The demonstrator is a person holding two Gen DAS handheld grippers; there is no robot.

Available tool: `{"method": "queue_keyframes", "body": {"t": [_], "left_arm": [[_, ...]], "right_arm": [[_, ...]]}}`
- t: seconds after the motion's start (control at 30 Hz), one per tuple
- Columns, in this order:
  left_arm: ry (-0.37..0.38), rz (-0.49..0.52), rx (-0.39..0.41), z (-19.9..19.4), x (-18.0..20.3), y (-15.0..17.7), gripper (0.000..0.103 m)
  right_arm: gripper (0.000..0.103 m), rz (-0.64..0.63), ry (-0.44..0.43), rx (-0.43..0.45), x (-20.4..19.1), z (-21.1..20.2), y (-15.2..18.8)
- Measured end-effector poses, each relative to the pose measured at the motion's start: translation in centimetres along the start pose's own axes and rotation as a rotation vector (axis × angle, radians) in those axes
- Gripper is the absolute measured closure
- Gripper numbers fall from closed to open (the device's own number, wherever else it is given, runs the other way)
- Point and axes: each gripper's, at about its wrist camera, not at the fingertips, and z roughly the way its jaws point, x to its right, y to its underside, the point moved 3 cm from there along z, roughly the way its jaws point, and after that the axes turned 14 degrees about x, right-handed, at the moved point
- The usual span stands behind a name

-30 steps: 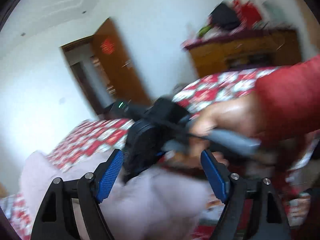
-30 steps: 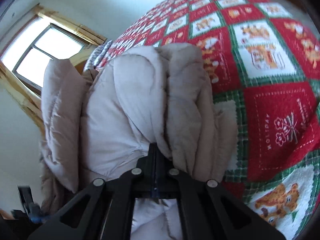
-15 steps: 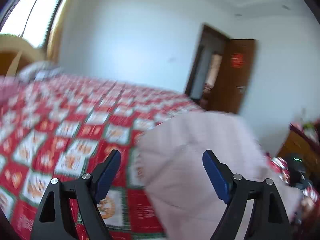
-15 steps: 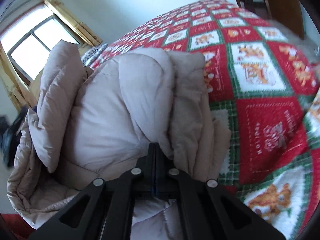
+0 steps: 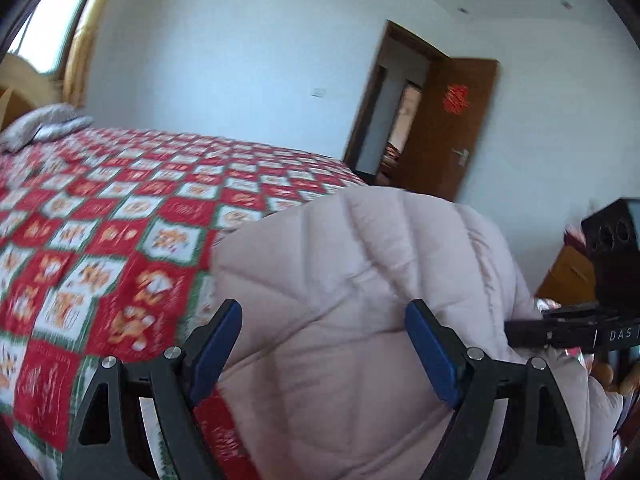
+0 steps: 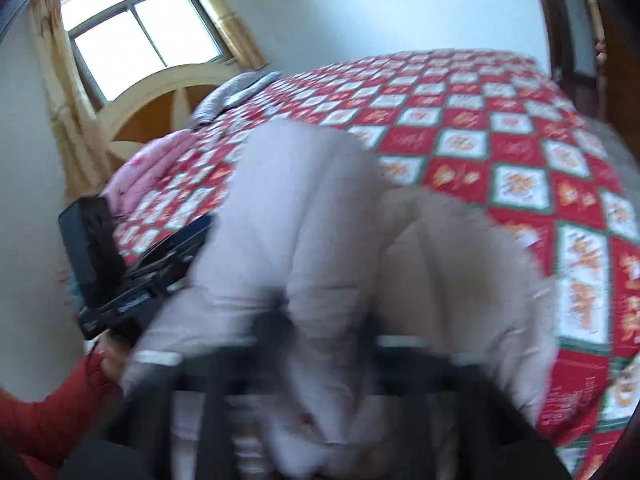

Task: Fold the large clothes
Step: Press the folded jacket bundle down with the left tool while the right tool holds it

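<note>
Seemingly mid-fold, the padded coat (image 5: 360,320) bunches on the bed (image 5: 120,208) at six o'clock; left hand-held gripper (image 5: 324,344) gapes empty, right hand-held gripper (image 6: 320,344) too blurred to tell.

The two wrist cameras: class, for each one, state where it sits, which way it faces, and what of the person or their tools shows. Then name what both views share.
Left wrist: on the left gripper, facing across the bed toward the open door; its blue-padded fingers stand wide apart, and the other gripper shows at right.
Right wrist: on the right gripper, facing the window and headboard; its blurred fingers, a red sleeve and the other gripper show.
Shared: the puffy jacket on the checked quilt.
</note>
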Motion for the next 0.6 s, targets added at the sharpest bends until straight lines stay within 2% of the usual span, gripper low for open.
{"method": "queue_keyframes", "body": {"t": [0.07, 0.13, 0.2, 0.27, 0.37, 0.43, 0.53, 0.6], "left_arm": [[0.05, 0.034, -0.011, 0.3, 2.0, -0.1, 0.019], [0.081, 0.145, -0.039, 1.2, 5.4, -0.1, 0.019], [0.11, 0.274, -0.079, 2.2, 9.5, 0.4, 0.019], [0.115, 0.405, -0.122, 3.5, 13.1, 1.5, 0.019], [0.062, 0.599, -0.181, 5.7, 17.0, 4.0, 0.014], [0.049, 0.598, -0.216, 6.8, 17.8, 4.8, 0.01], [0.041, 0.58, -0.267, 8.1, 17.7, 5.9, 0.006], [0.027, 0.572, -0.279, 8.7, 17.5, 6.5, 0.005]], "right_arm": [[0.09, -0.006, 0.019, 0.063, 0.4, -2.9, 0.6], [0.09, 0.049, 0.045, 0.115, 1.9, -5.5, 1.4], [0.091, 0.102, 0.122, 0.136, 4.1, -7.2, 3.1], [0.091, 0.131, 0.198, 0.126, 6.1, -7.6, 5.0], [0.091, 0.226, 0.249, 0.131, 8.7, -7.8, 6.2], [0.09, 0.284, 0.282, 0.129, 10.4, -7.6, 7.0], [0.09, 0.382, 0.278, 0.127, 11.7, -7.1, 8.3], [0.09, 0.389, 0.291, 0.123, 12.0, -6.8, 8.6]]}}
